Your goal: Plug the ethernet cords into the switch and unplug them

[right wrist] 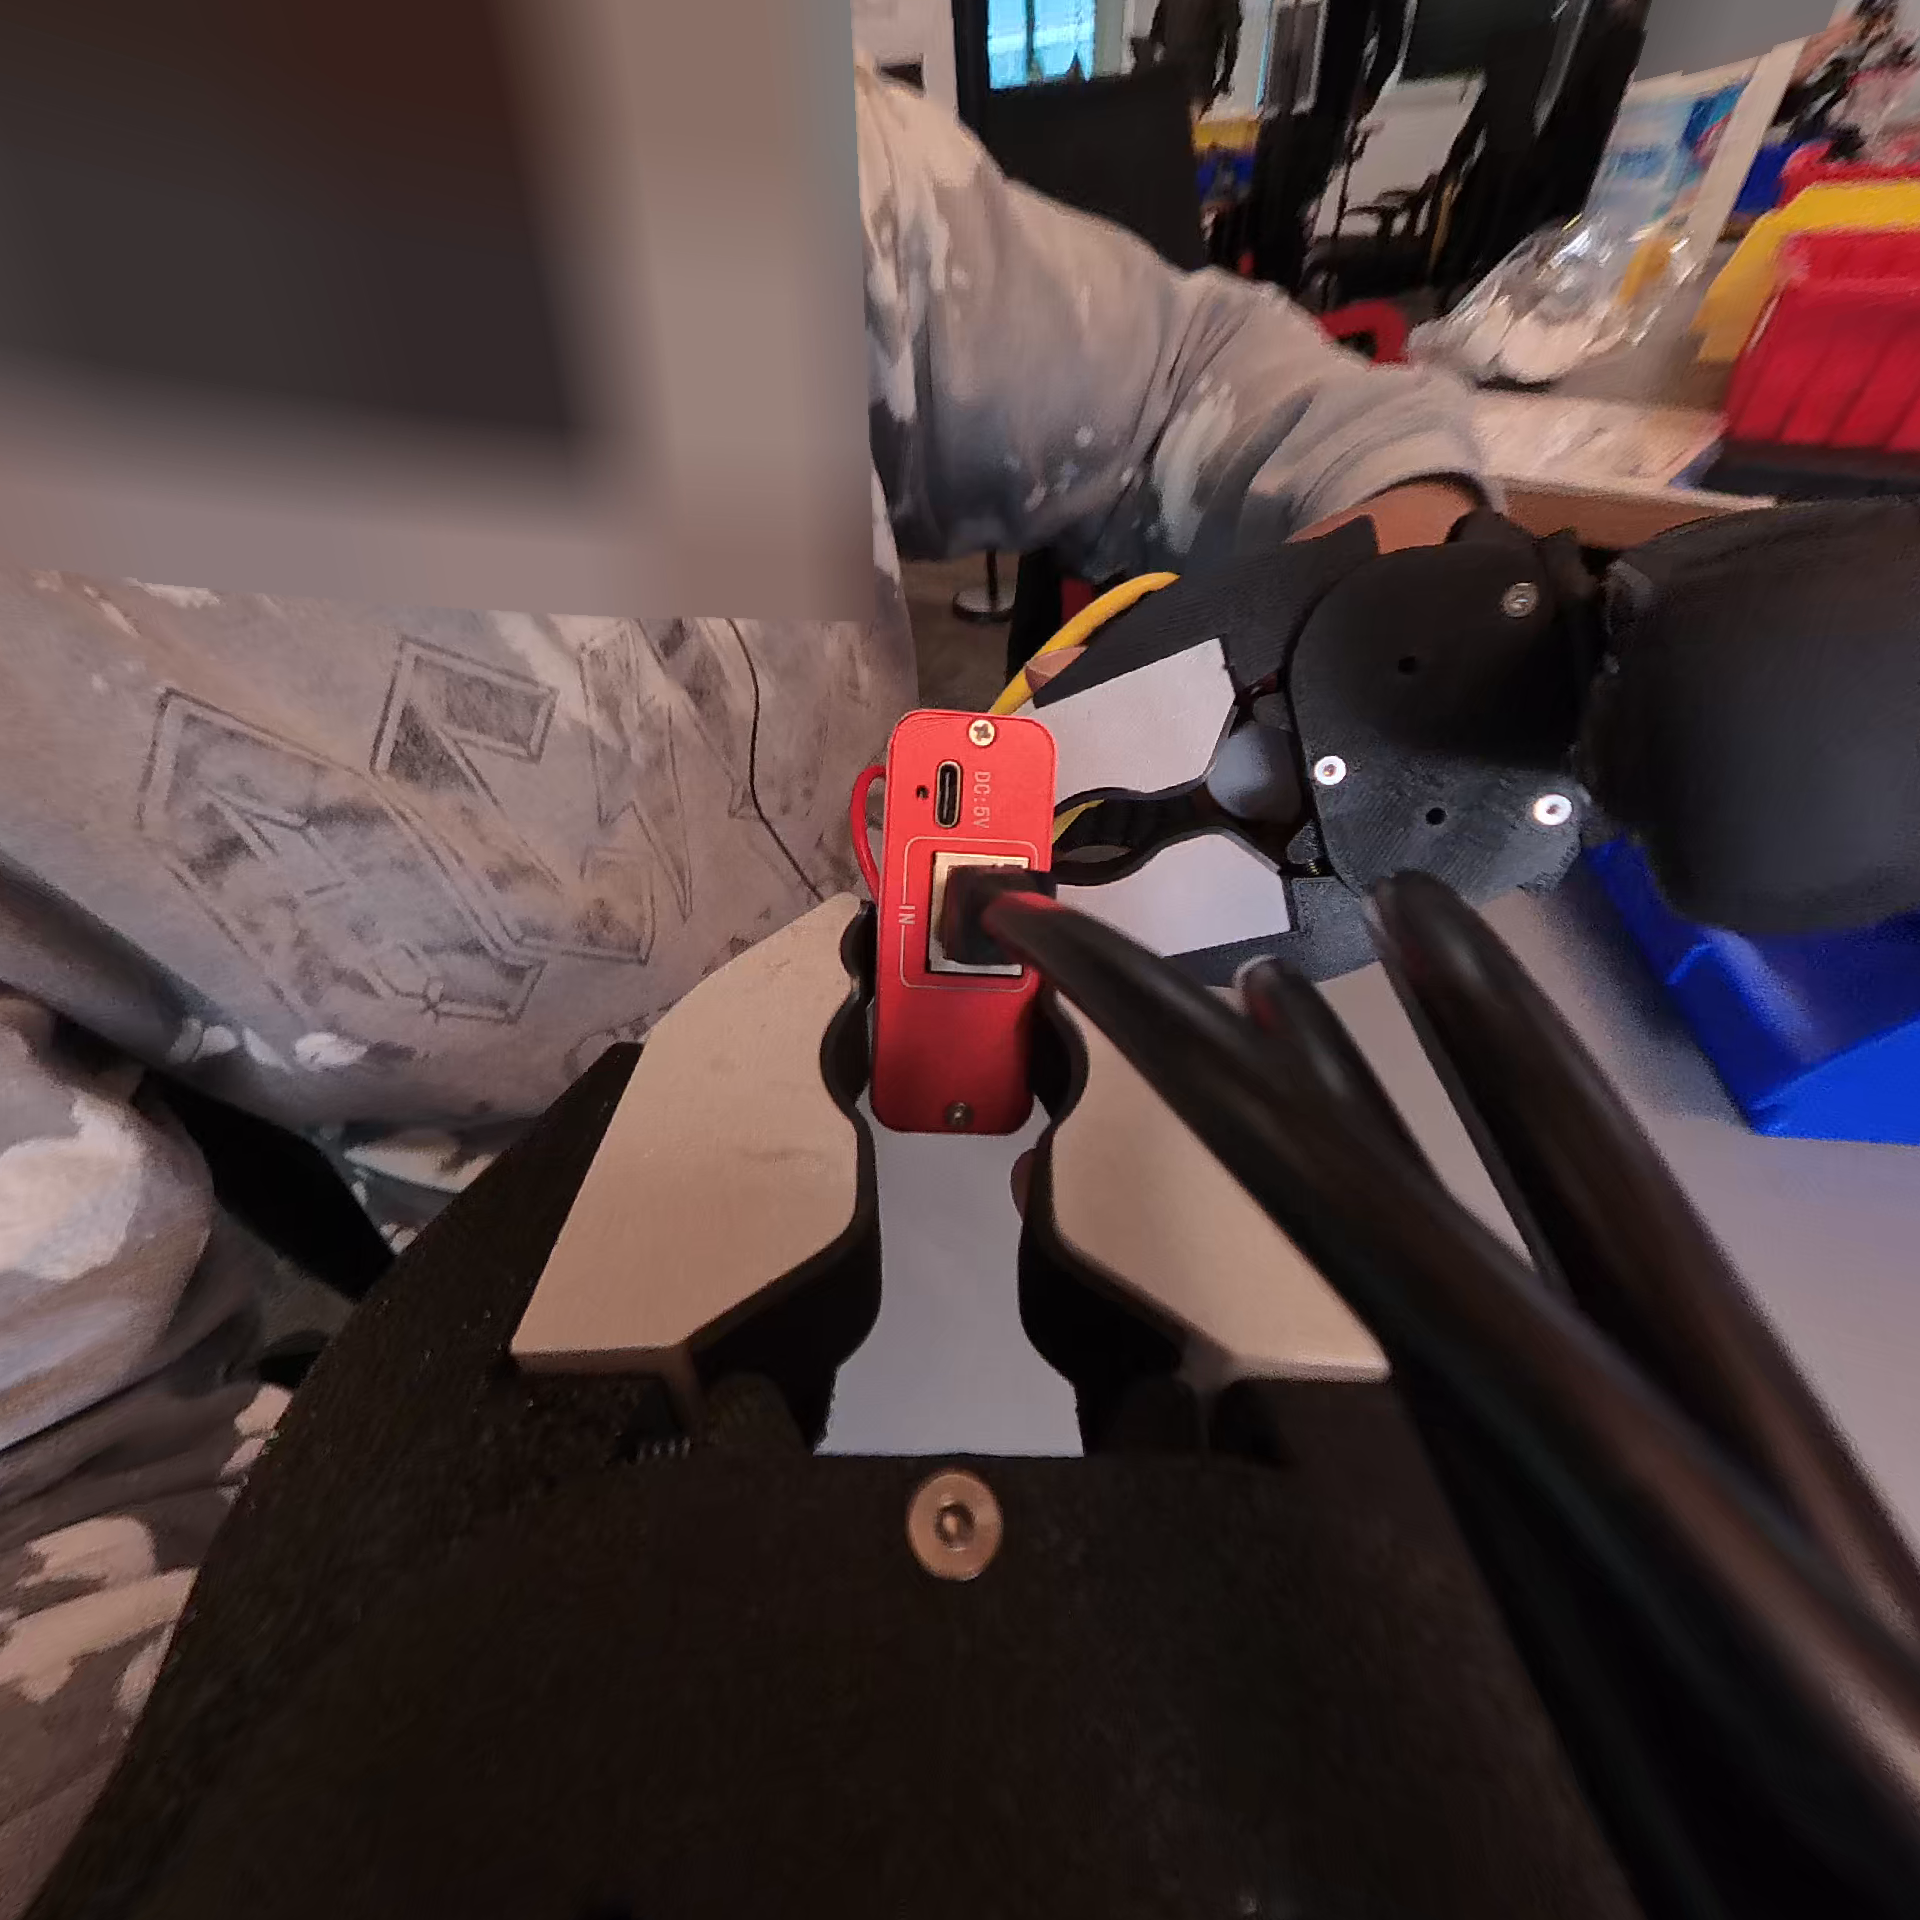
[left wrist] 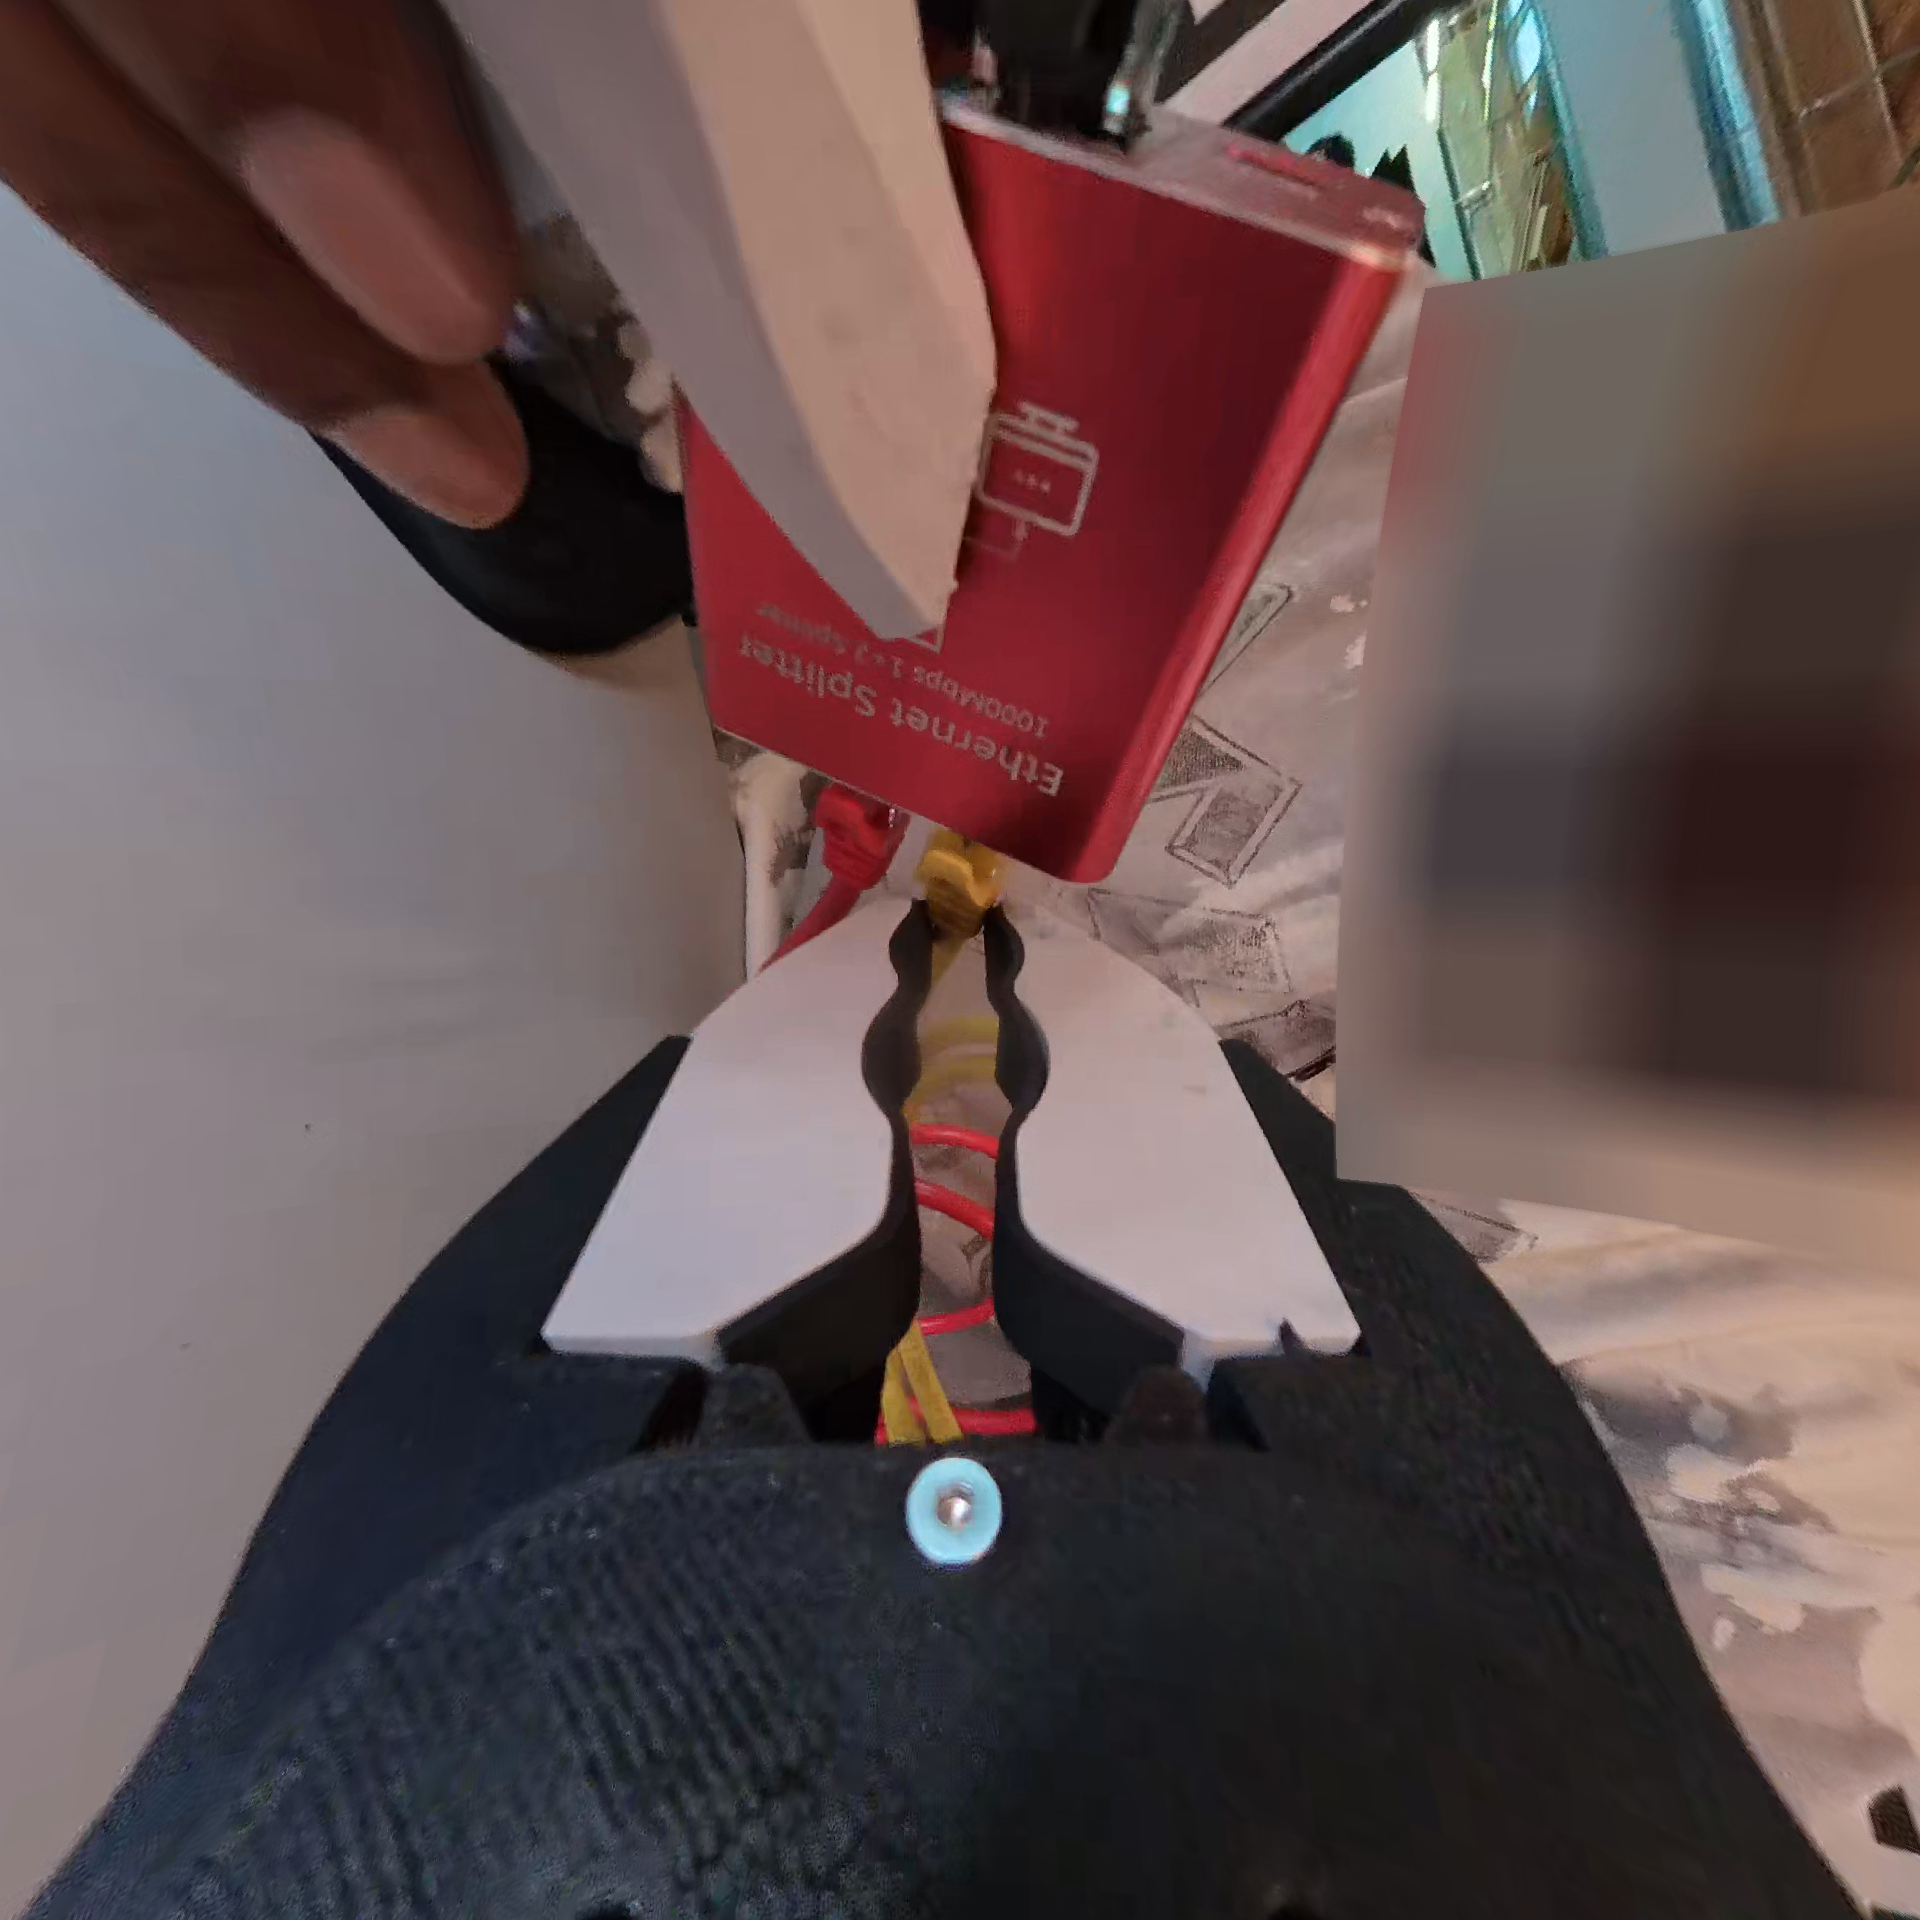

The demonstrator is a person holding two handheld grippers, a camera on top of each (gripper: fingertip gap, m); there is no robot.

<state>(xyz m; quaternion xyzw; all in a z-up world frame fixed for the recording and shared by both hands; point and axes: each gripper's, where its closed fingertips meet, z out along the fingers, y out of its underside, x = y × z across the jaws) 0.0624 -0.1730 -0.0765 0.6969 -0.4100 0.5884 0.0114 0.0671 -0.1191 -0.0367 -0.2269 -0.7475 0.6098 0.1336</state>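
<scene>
A red metal switch box [left wrist: 1039, 520] hangs in the air, held by my right gripper [right wrist: 951, 997], which is shut on its sides [right wrist: 961, 925]. A black cable [right wrist: 1195, 1049] sits plugged in its near port. My left gripper [left wrist: 954, 925] is shut on the yellow plug [left wrist: 958, 881] at the box's far end; whether the plug is fully seated I cannot tell. A red plug [left wrist: 857, 831] sits in the port beside it. Yellow and red cords [left wrist: 940, 1195] run back between my left fingers. The left gripper also shows in the right wrist view [right wrist: 1174, 821].
A person in a grey patterned sleeve [right wrist: 1091, 343] stands close behind the box. A grey tabletop [right wrist: 1662, 1195] lies below, with a blue bin [right wrist: 1818, 997] at the right and red and yellow boxes [right wrist: 1839, 343] farther back. A hand [left wrist: 312, 260] grips the right tool.
</scene>
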